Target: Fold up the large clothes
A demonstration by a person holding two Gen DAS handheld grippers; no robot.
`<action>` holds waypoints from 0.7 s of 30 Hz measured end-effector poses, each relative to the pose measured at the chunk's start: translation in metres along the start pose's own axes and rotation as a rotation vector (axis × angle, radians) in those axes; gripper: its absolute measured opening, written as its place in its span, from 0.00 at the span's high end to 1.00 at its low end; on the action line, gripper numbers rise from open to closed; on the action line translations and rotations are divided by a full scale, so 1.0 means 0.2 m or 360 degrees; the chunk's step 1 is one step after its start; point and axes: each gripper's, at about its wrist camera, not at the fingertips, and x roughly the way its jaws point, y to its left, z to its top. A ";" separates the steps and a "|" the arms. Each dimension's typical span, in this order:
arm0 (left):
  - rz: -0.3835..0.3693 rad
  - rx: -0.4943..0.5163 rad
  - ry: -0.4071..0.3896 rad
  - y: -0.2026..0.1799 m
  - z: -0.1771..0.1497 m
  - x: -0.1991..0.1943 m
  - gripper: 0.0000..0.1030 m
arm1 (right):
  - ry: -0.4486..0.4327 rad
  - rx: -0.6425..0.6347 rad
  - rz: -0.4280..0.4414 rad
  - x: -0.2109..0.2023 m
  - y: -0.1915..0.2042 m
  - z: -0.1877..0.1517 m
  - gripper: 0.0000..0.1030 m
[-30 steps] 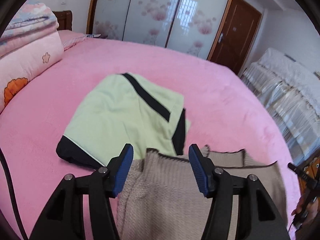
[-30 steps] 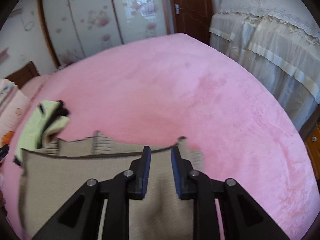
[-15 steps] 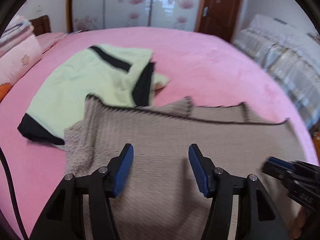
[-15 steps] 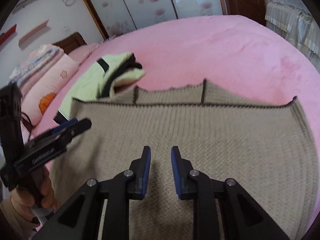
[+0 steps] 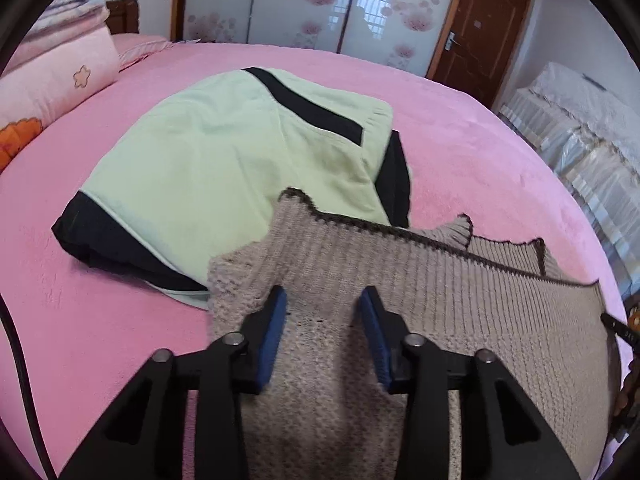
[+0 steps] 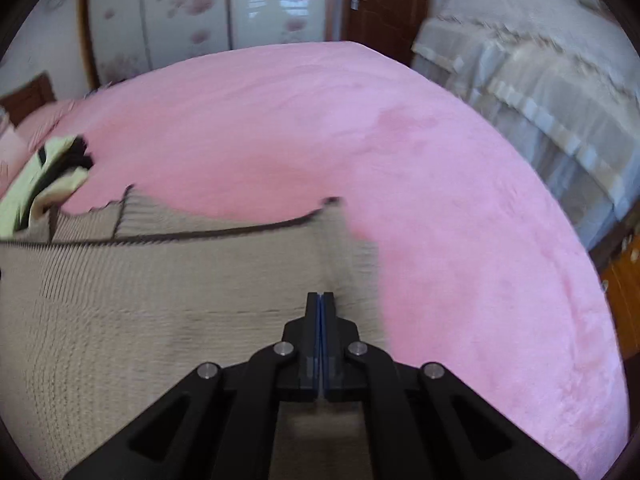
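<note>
Two garments lie on the pink plush bed [image 5: 460, 128]. Farthest left sits a folded pale green garment with black bands [image 5: 224, 160]; its right part is overlapped by the corner of a beige ribbed knit sweater with dark brown edging [image 5: 460, 292], which spreads across the near side of the bed. Over that corner hangs the left tool [image 5: 322, 320], whose jaws have just been closing; they stand partly apart with knit below and between them, not pinched. At the sweater's right edge, the right tool [image 6: 321, 300] has just closed, blue pads pressed together with no cloth visibly caught.
</note>
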 end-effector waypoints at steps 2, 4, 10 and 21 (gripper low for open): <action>-0.0008 -0.0032 0.0011 0.02 0.00 0.00 0.74 | 0.0027 0.0030 0.0044 0.02 -0.02 -0.01 1.00; 0.0003 -0.0021 0.0013 0.02 0.00 0.01 0.74 | 0.0010 -0.0034 -0.0029 0.01 0.04 0.00 1.00; 0.0080 0.0036 0.0060 -0.04 0.02 -0.01 0.73 | 0.0023 -0.0025 -0.0047 -0.06 0.11 -0.01 0.97; 0.0082 0.0298 -0.0002 -0.40 -0.12 -0.68 0.09 | -0.0076 -0.0111 0.0314 -0.74 0.34 -0.17 0.80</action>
